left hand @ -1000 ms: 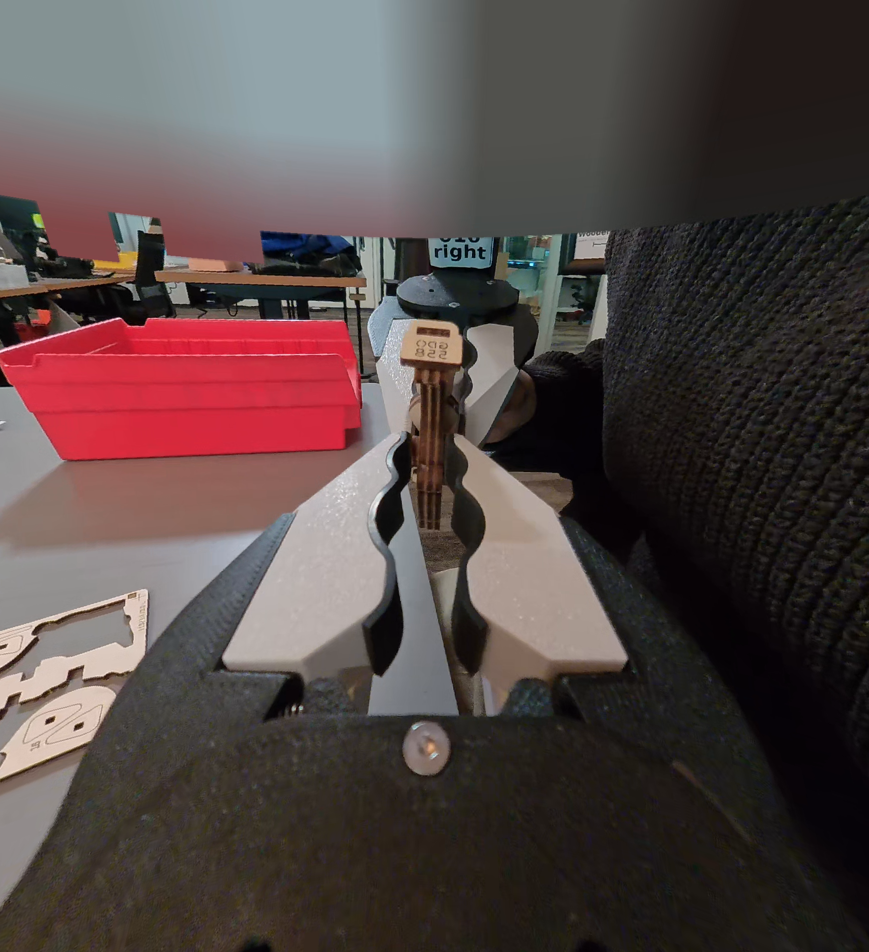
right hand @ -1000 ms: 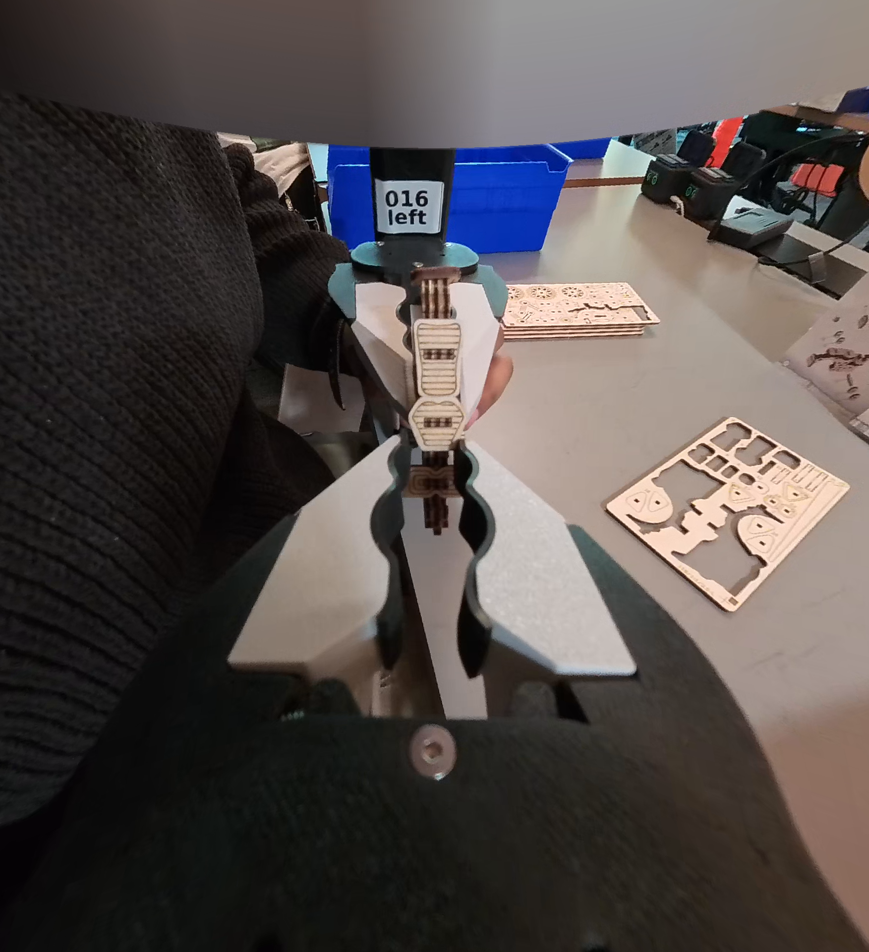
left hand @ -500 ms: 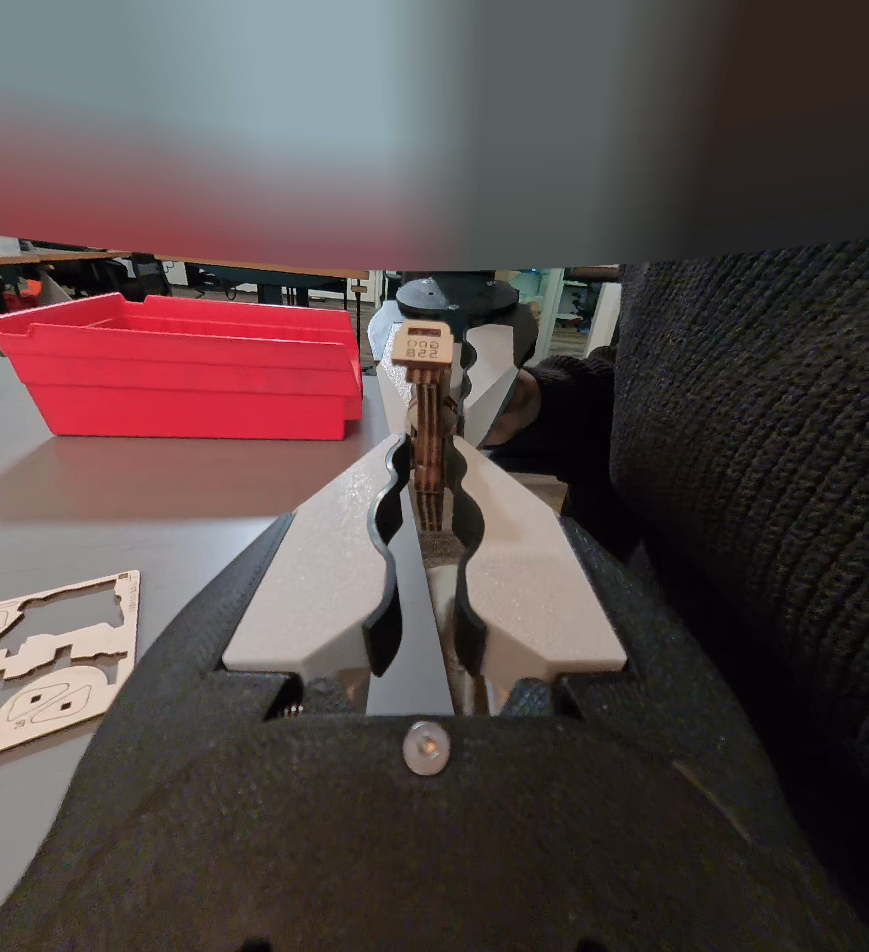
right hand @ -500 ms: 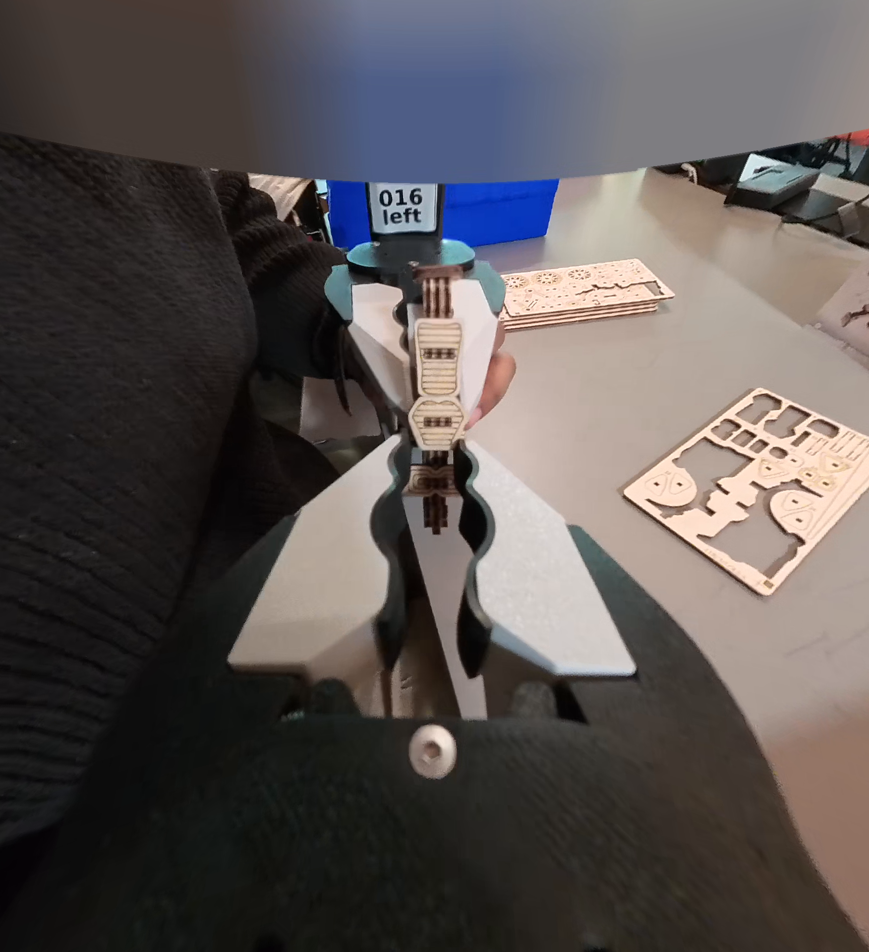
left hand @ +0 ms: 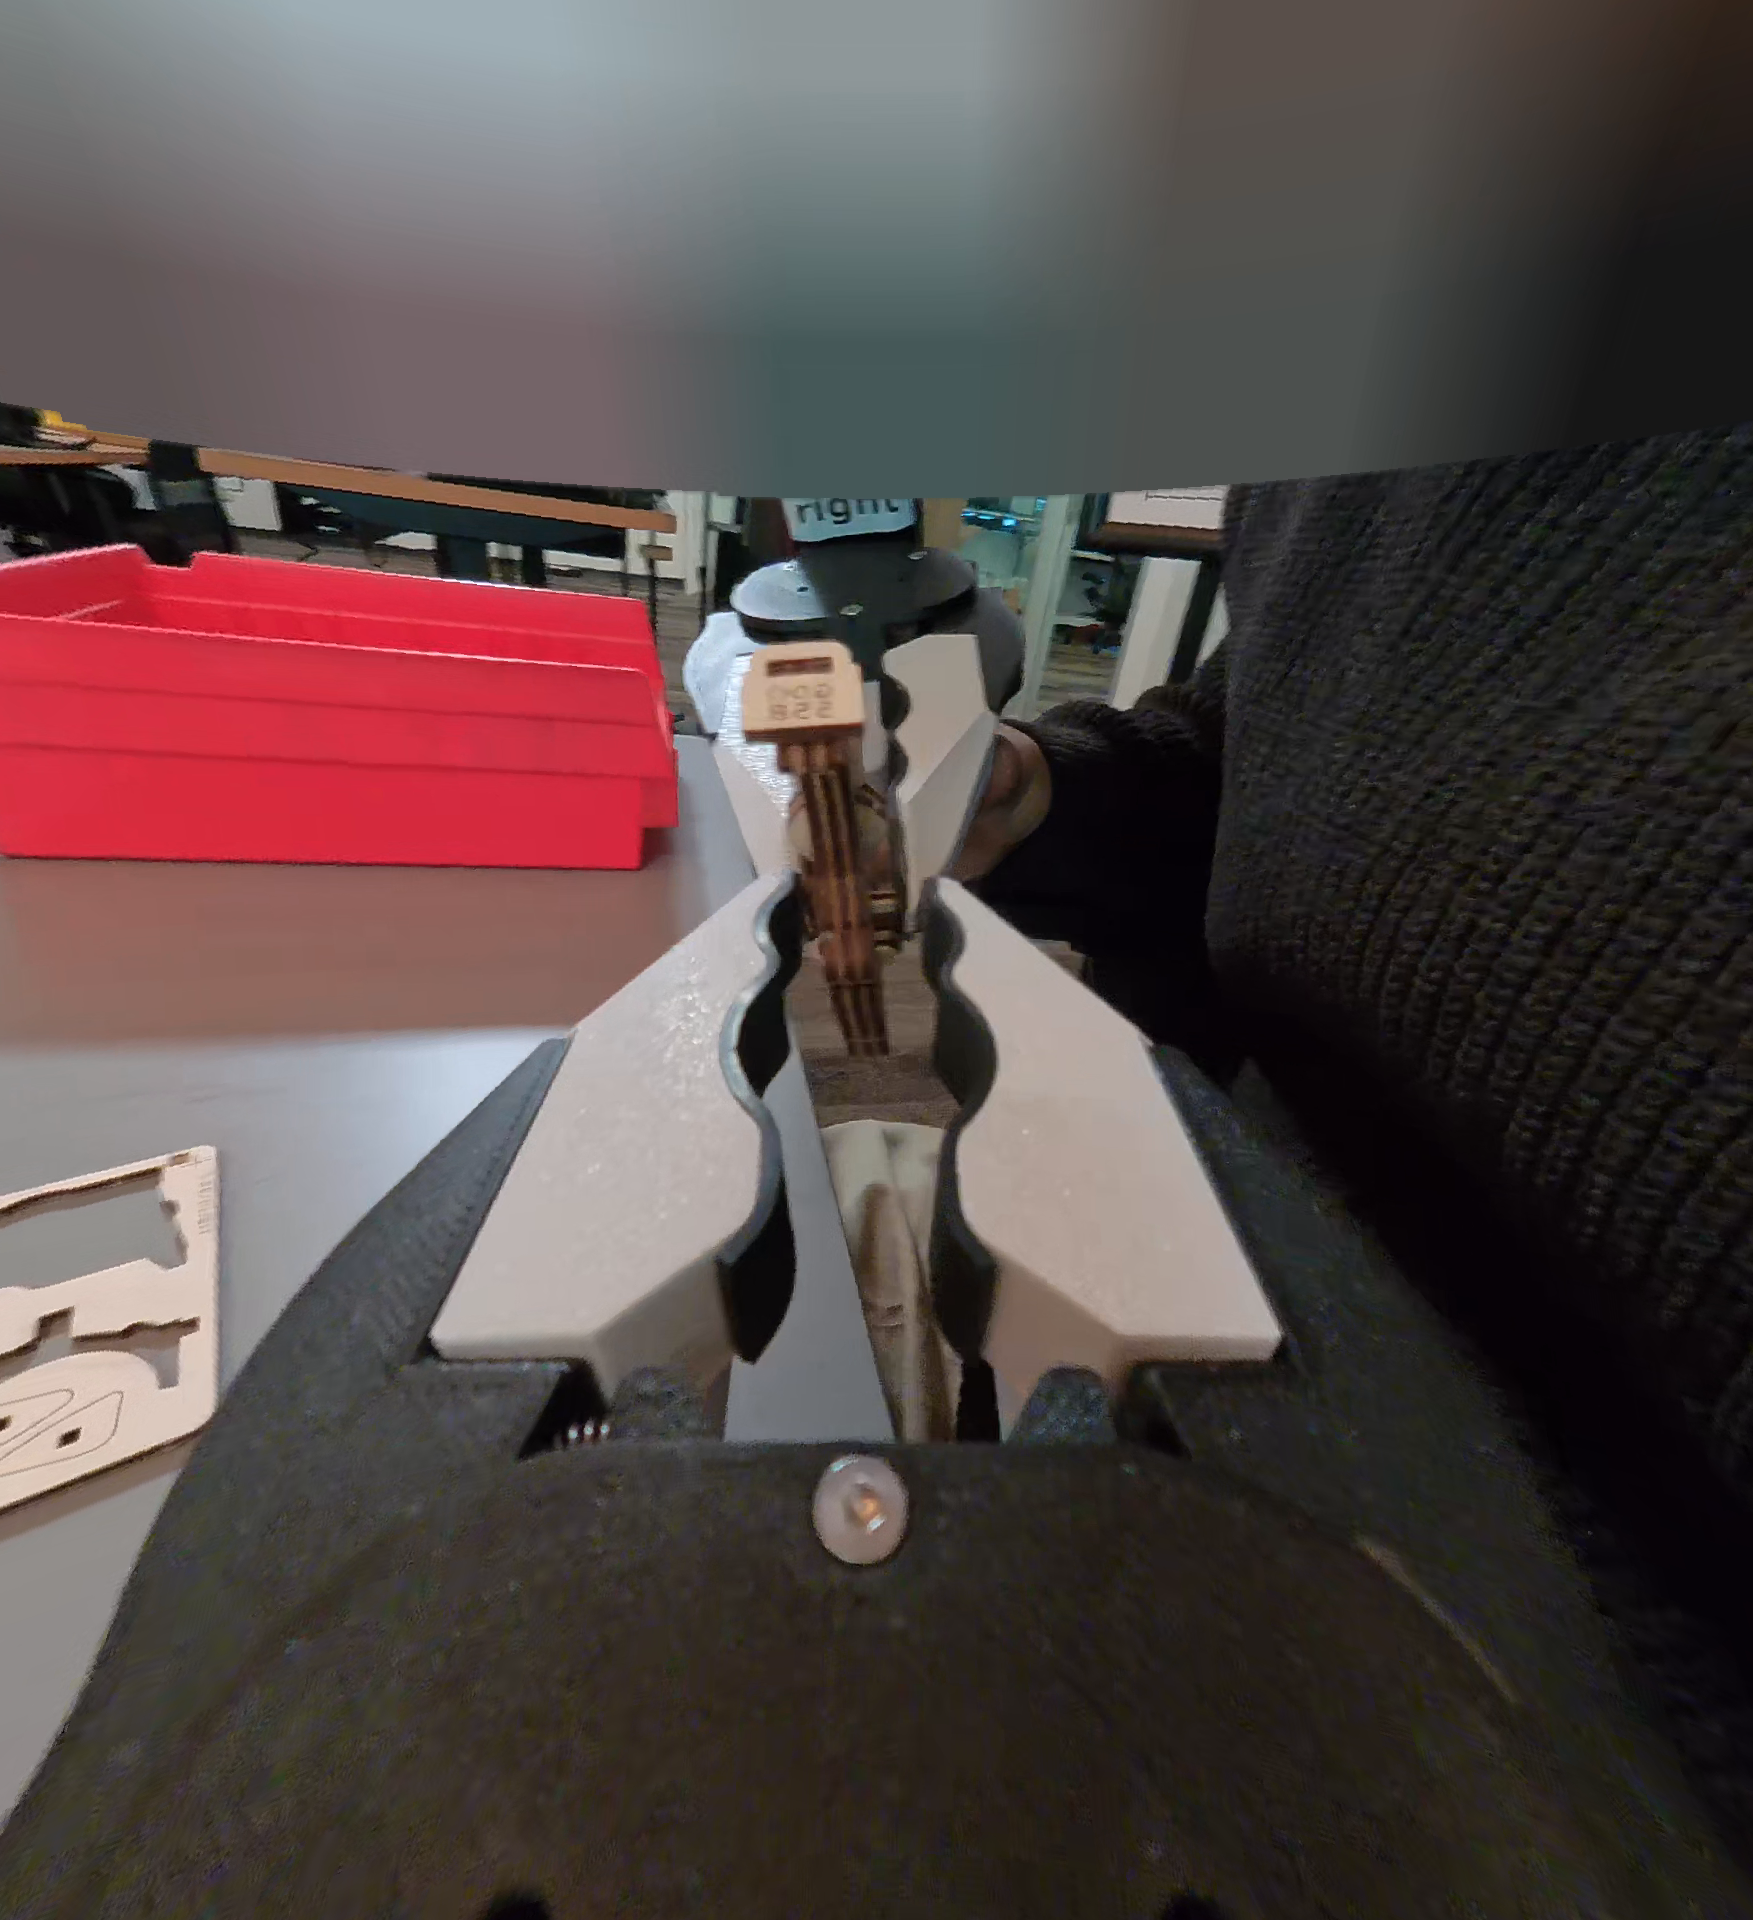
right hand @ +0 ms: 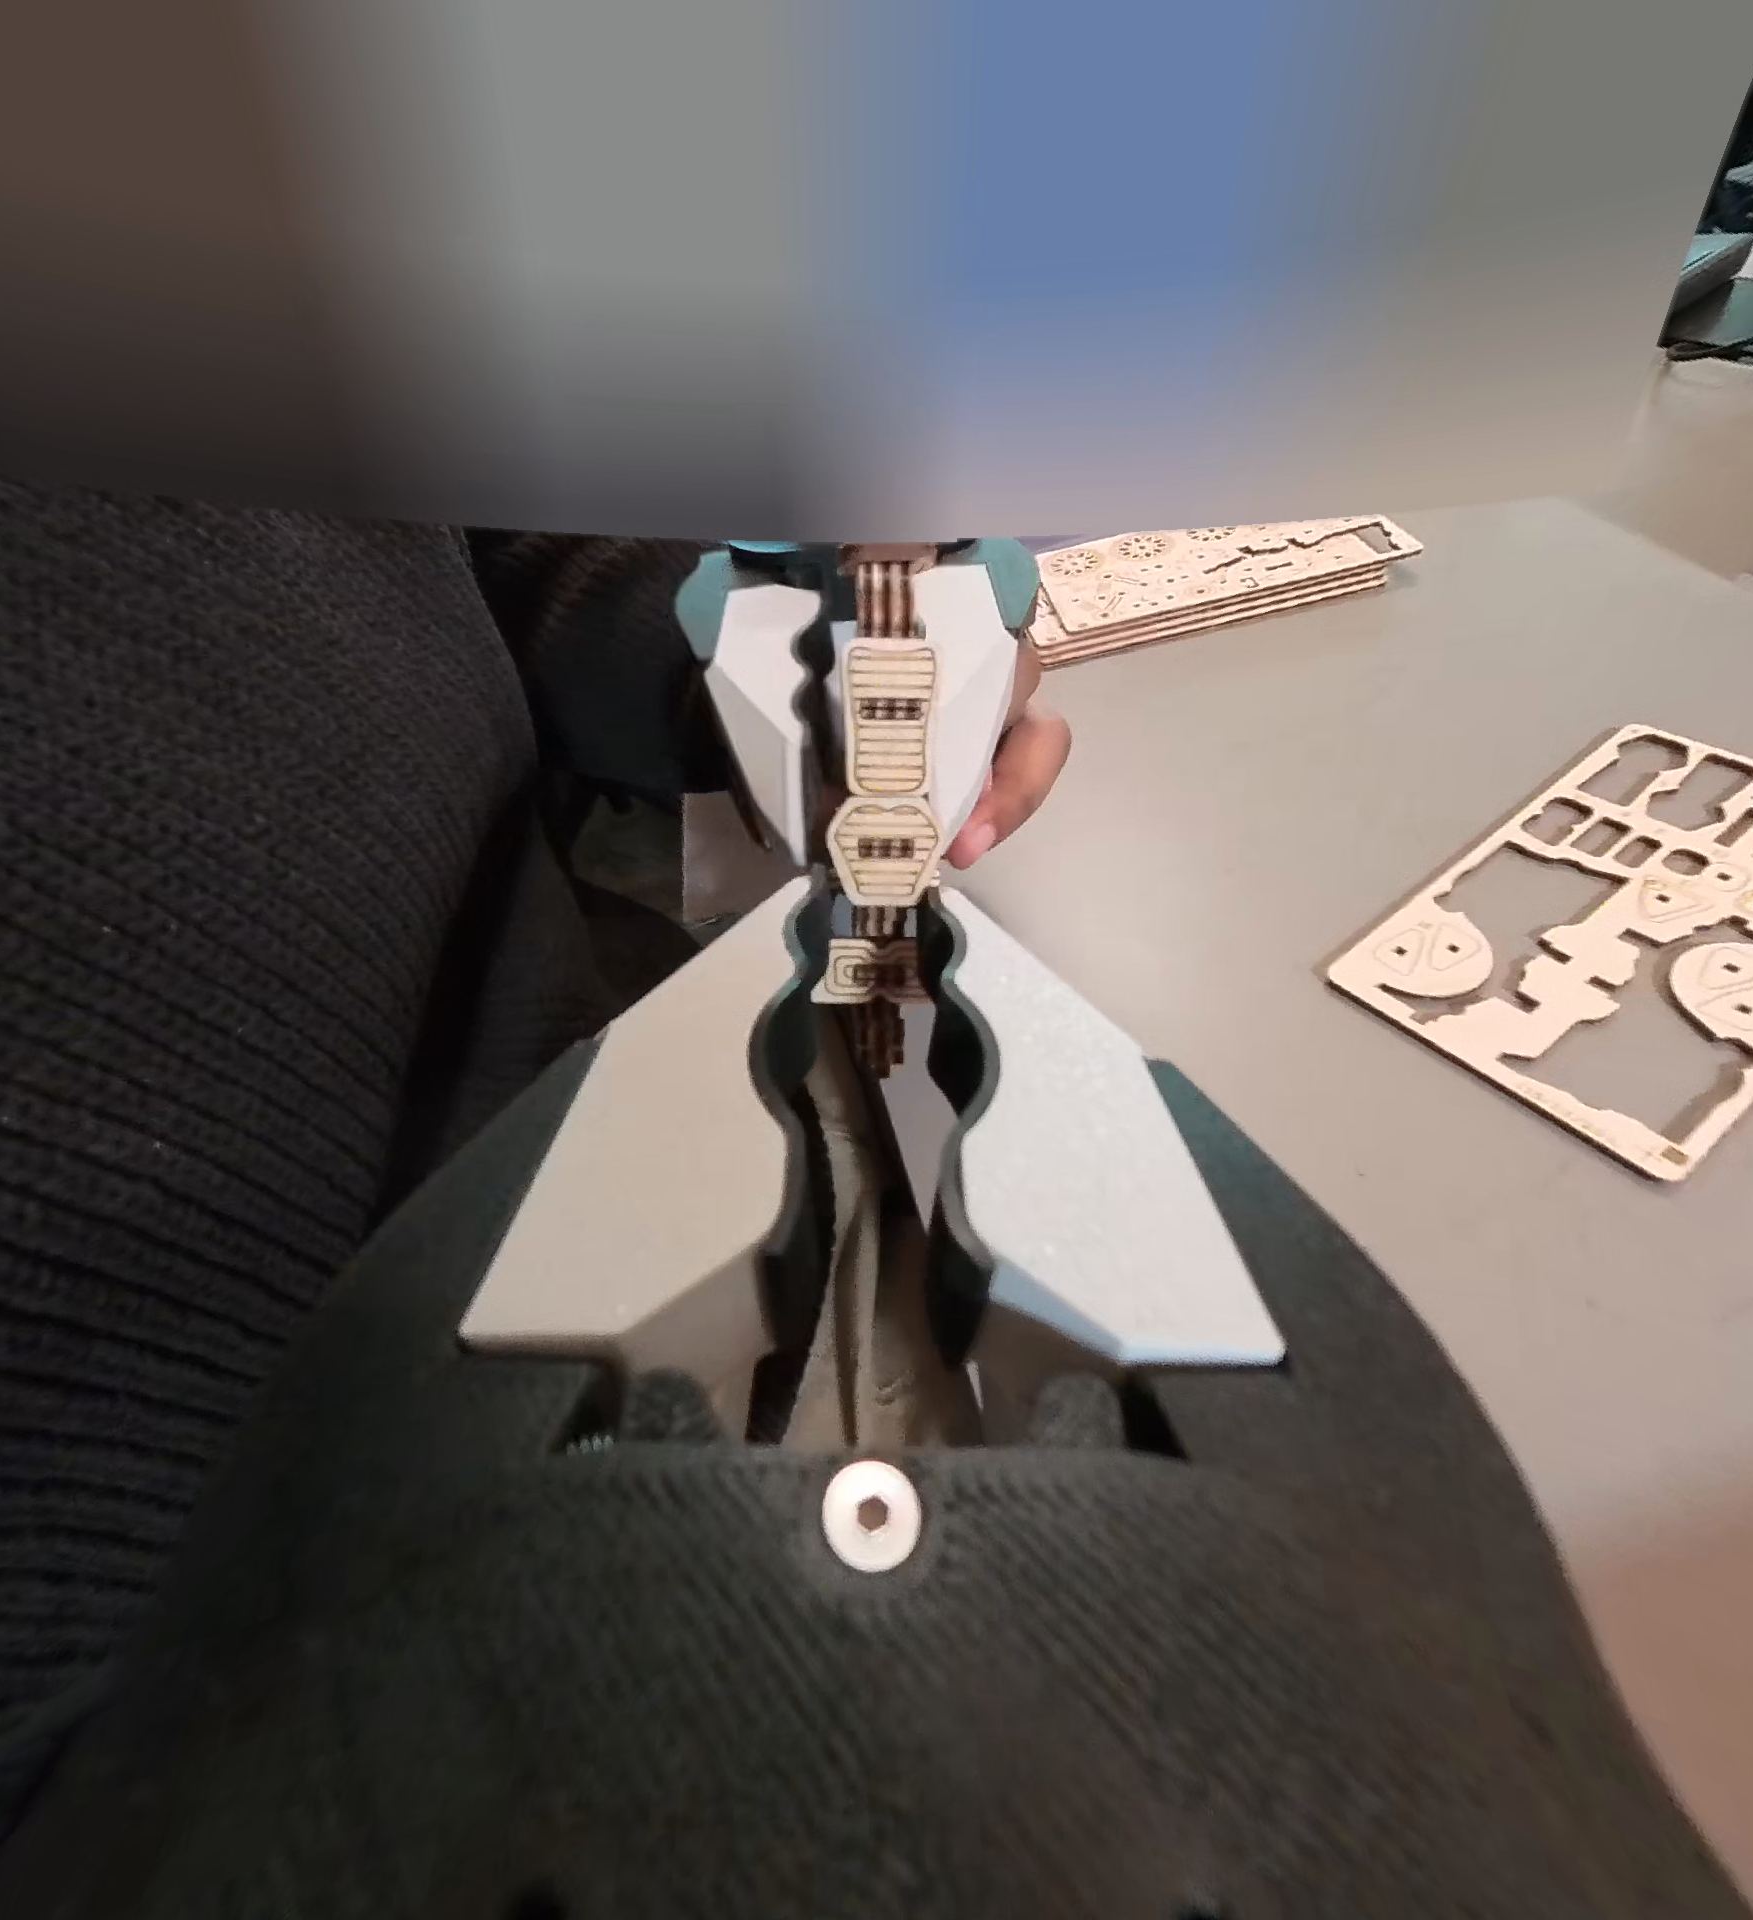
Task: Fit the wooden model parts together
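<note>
Both grippers pinch one wooden model assembly from opposite ends, above the table edge: left gripper fingers narrowed on its layered end, right gripper fingers likewise. Cut-out sheet lies on table; red bin behind.

Grey worktop as seen from my two wrist views. To my left a red plastic bin stood on it. Nearer my left side lay a flat, pale laser-cut wooden sheet, several pieces already missing from its frame; the same sheet showed in my right wrist view. Beyond it lay a stack of further wooden sheets, edges roughly aligned, resting flat on the worktop.
</note>
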Available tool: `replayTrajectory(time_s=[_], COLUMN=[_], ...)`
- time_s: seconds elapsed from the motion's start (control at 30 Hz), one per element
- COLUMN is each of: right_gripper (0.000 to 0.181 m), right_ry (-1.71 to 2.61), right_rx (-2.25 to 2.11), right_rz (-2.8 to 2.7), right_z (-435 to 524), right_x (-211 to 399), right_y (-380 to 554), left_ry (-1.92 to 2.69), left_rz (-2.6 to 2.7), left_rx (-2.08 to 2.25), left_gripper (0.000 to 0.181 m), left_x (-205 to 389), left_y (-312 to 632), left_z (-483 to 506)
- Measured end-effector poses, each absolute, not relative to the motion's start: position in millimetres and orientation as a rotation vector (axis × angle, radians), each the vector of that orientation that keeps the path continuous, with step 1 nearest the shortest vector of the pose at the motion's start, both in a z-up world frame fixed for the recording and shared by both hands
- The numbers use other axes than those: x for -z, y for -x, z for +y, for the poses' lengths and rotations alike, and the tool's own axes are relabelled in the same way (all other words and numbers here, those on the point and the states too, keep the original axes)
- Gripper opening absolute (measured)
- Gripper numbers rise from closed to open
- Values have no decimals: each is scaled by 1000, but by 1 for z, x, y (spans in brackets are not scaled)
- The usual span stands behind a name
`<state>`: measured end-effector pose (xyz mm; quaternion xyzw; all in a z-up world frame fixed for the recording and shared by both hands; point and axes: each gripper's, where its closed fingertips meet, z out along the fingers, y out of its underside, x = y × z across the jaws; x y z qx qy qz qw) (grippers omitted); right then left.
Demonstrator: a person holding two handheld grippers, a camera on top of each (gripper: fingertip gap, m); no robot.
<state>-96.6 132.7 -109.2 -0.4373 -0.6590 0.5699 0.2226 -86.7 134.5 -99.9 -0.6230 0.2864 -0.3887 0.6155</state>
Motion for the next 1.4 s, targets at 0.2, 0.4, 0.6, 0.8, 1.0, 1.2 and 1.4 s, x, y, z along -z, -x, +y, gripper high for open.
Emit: replayTrajectory(time_s=[0.2, 0.4, 0.6, 0.8, 1.0, 1.2, 1.4], right_gripper=[16, 17, 17, 17, 17, 17, 26], right_ry=[1212, 1217, 1250, 1248, 1263, 1261, 1265], right_rx=[-1578, -1580, -1623, -1625, -1667, -1685, -1732], right_rz=[-1816, -1810, -1784, -1773, -1768, -1741, -1714], right_z=[133, 133, 135, 137, 138, 141, 142], right_x=[109, 108, 110, 109, 109, 108, 106], right_y=[97, 98, 100, 100, 99, 99, 100], left_ry=[1446, 1441, 1468, 1450, 1463, 1480, 1486], left_rz=[638, 621, 606, 644, 649, 628, 598], left_rx=[838, 860, 912, 901, 891, 876, 857], left_gripper=[11, 11, 10, 9, 9, 7, 7], left_x=[100, 100, 102, 102, 105, 105, 104], left_y=[89, 90, 93, 97, 95, 95, 97], left_z=[140, 141, 143, 139, 140, 143, 146])
